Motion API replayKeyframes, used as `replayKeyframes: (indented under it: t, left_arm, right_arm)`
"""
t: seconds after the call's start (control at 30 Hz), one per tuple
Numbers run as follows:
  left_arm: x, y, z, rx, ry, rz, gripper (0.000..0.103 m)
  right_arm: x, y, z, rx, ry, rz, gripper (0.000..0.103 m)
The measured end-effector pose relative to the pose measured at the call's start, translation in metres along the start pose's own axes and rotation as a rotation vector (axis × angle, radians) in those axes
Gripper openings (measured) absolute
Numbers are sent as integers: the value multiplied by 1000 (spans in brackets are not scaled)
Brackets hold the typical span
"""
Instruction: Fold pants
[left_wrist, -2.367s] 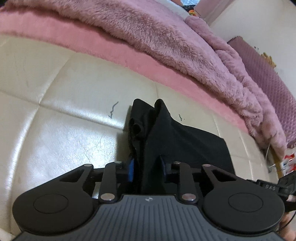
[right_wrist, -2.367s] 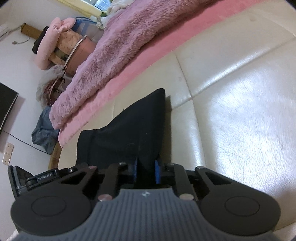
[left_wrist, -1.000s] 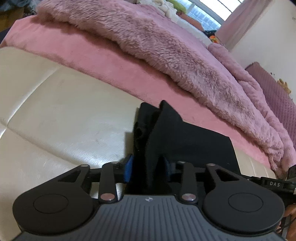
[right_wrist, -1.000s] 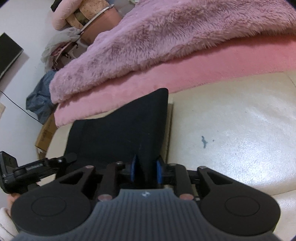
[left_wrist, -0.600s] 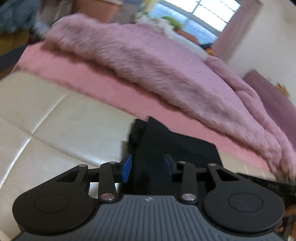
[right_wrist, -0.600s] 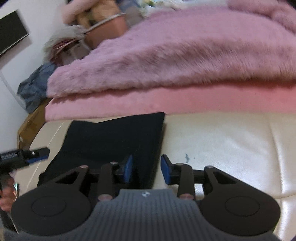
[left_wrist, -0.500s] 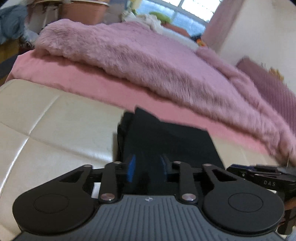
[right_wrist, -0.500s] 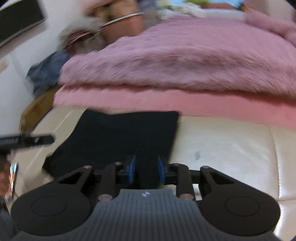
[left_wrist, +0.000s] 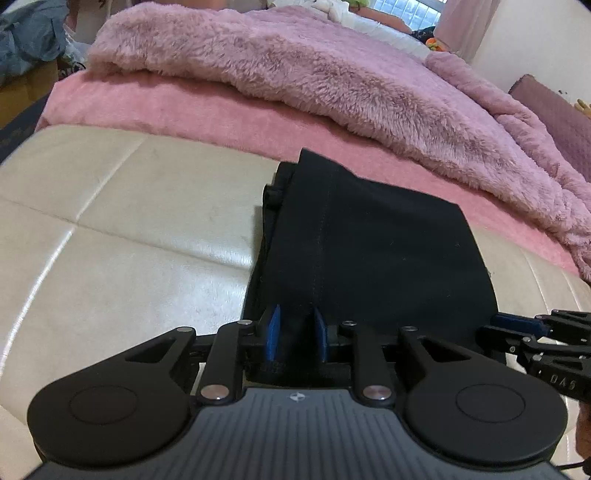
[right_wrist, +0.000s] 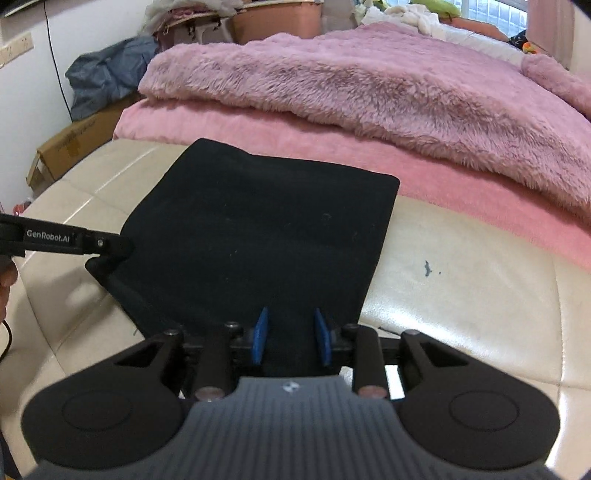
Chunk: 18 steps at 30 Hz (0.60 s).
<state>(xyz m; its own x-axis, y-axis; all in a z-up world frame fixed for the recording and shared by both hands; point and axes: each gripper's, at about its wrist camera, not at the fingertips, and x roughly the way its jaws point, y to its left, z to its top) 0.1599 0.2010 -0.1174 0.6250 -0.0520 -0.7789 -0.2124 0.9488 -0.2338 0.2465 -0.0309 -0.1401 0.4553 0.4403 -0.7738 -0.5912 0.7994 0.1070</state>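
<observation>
The left wrist view shows the stacked left edge of the black pants (left_wrist: 369, 240), with several folded layers and a stitched seam running up from the left claw (left_wrist: 295, 334); the right wrist view shows none of those layers, only the flat top face and the right edge of the pants (right_wrist: 258, 229). The right wrist view alone takes in the wall, a cardboard box (right_wrist: 70, 147) and a heap of grey-blue cloth (right_wrist: 107, 77) far off to the left of the right claw (right_wrist: 290, 339), and a small dark mark (right_wrist: 427, 268) on the cushion just right of the pants.

One pair of pants lies folded on the cream leather cushion (left_wrist: 129, 240), its far edge touching the pink sheet (left_wrist: 184, 110). One fluffy mauve blanket (left_wrist: 314, 74) lies beyond that. Two claws are in use, each visible in the other's view: the right one at the right margin of the left view (left_wrist: 517, 326), the left one at the left margin of the right view (right_wrist: 122, 245), at the pants' left edge.

The left claw is clenched on the near left fold of the pants, cloth filling the gap between its blue pads (left_wrist: 273, 332). The right claw grasps the near right part of the pants between its blue pads (right_wrist: 260, 334)
</observation>
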Motion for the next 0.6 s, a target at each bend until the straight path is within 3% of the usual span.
replayKeyframes:
  t: [0.07, 0.13, 0.3, 0.37, 0.5, 0.57, 0.6]
  left_arm:
    - [-17, -7, 2, 7, -36, -2, 26]
    - [-39, -16, 3, 19, -98, -9, 27]
    - [-95, -52, 9, 90, -239, 15, 42]
    - [-116, -66, 10, 109, -294, 16, 60]
    - [-153, -90, 5, 125, -402, 9, 75]
    - [-170, -101, 0, 142, -459, 31, 92]
    - [-176, -106, -4, 152, -486, 44, 93]
  right_arm:
    - [-7, -1, 9, 17, 3, 4, 25]
    - [-26, -5, 16, 45, -33, 10, 33]
    - [-86, -5, 28, 75, -158, 4, 51]
    - [-111, -4, 30, 89, -215, -1, 58]
    - [-163, 3, 25, 88, -337, -20, 76]
    - [-184, 9, 17, 71, -386, -44, 78]
    - [-193, 12, 13, 66, -404, -51, 80]
